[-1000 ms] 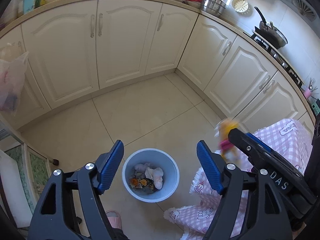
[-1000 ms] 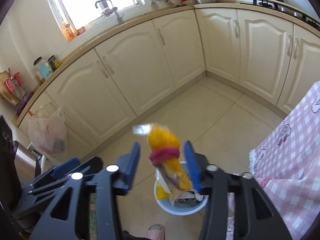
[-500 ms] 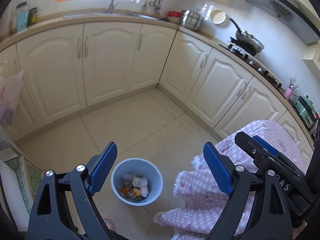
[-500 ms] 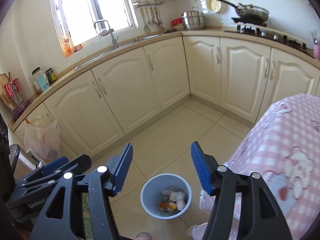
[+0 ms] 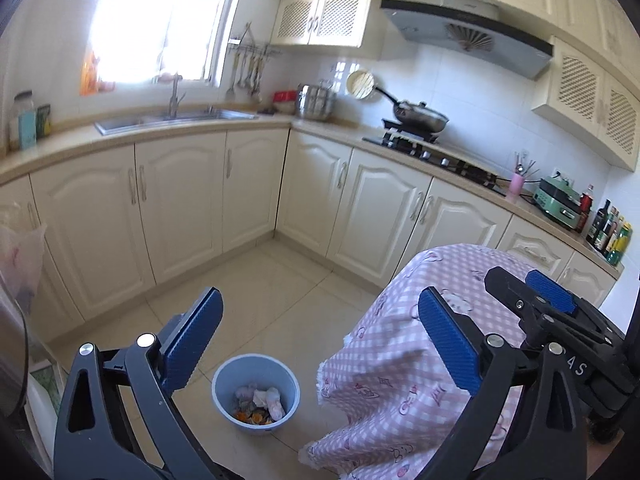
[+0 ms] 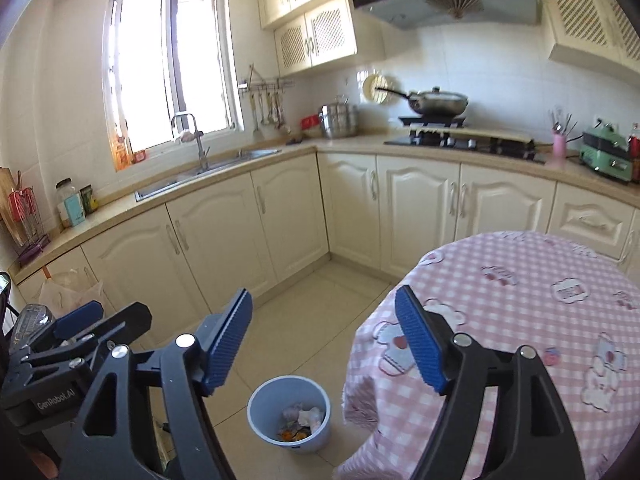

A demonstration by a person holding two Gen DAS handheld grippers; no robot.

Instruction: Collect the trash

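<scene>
A light blue trash bin (image 5: 256,394) stands on the tiled floor beside the table; it holds crumpled white tissues and orange scraps. It also shows in the right wrist view (image 6: 289,418). My left gripper (image 5: 320,340) is open and empty, high above the bin. My right gripper (image 6: 324,340) is open and empty, also above the bin; its black body shows at the right of the left wrist view (image 5: 552,320). A small pink object (image 6: 552,356) lies on the tablecloth.
A round table with a pink checked cloth (image 6: 520,320) stands at the right, next to the bin. Cream cabinets (image 6: 280,220) line the walls, with a sink (image 6: 208,172) and stove (image 6: 460,140). A plastic bag (image 6: 72,292) hangs at the left.
The right gripper let go of the yellow and pink wrapper a second ago and is now empty. Both grippers have risen and tilted up, so the bin looks smaller and lower.
</scene>
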